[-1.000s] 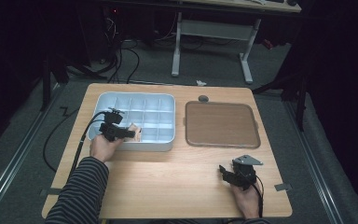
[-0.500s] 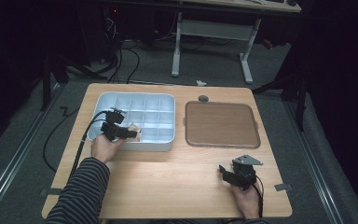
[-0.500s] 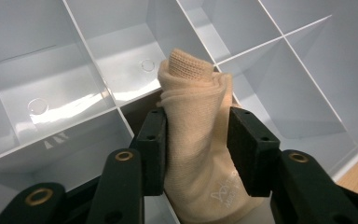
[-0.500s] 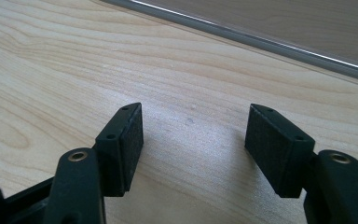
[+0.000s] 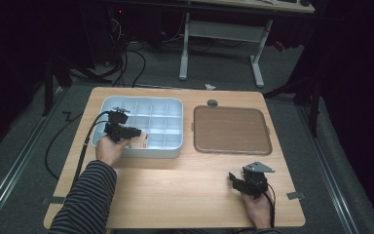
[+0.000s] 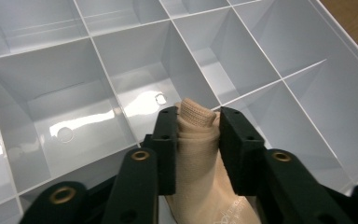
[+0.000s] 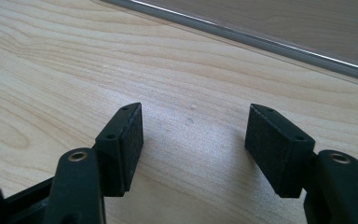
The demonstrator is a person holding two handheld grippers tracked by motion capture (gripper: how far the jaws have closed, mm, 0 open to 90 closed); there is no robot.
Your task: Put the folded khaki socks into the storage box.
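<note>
Beige knitted cloth piece [image 6: 196,154], rolled or folded, is sitting between the pads of the left gripper [image 6: 196,122], its ribbed end poking just past the fingertips. The jaws have just been closing and are now pressing on the cloth from both sides. In the left gripper view the cloth is hanging over a compartment of the white divided tray [image 6: 51,88], close to a divider wall; the compartments in sight are holding nothing. In the high view the left gripper [image 5: 135,132] is hovering over the near left part of the tray [image 5: 175,105], with the beige piece [image 5: 140,140] showing at the tray's front edge, just beside the person's left hand [image 5: 109,150].

The tray is lying on the left half of the wooden bench [image 5: 185,195]. A brown flat lid or mat [image 5: 231,130] is lying just beside it on the right, apart from it.

The right gripper [image 5: 233,179] is resting low over the near right of the bench, well apart from the tray. Its jaws are standing wide apart with only bare wood [image 7: 191,121] between them.
</note>
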